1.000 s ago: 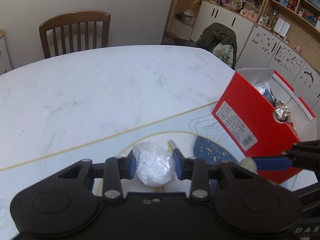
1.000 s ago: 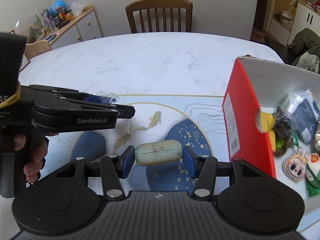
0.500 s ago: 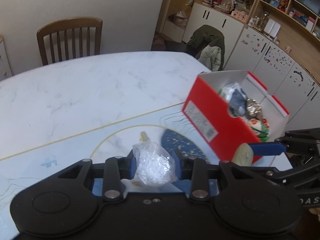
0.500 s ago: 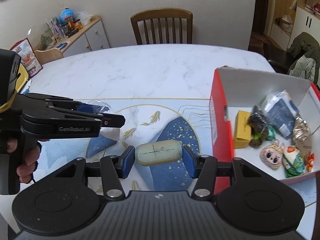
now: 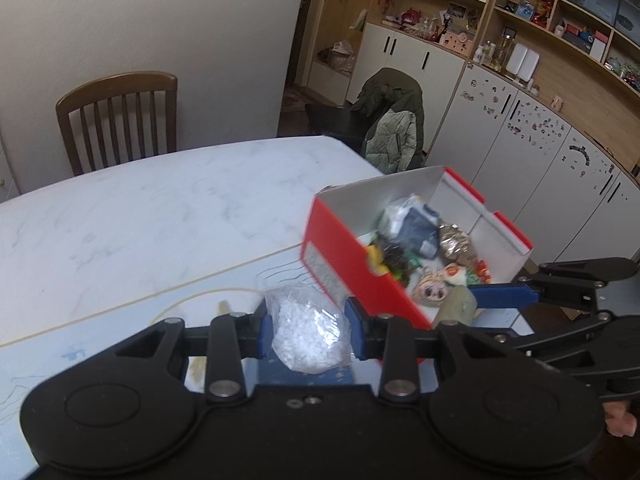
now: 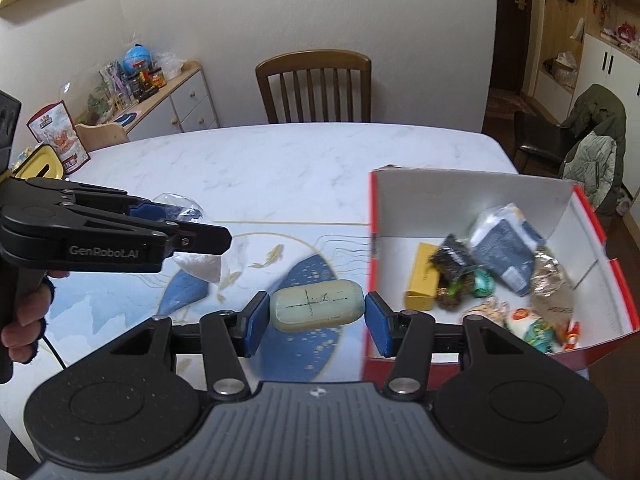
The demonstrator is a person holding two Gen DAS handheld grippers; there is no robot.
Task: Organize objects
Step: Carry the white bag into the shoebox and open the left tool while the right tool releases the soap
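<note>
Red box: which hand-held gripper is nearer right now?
Right. The right hand-held gripper, holding the soap bar, is at the red box's near wall. The left hand-held gripper, holding the white bag, sits farther left.

red box, green soap (black cross)

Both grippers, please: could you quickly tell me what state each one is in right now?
Left gripper: shut on the clear bag of white granules.
Right gripper: shut on the pale green soap bar.
</note>
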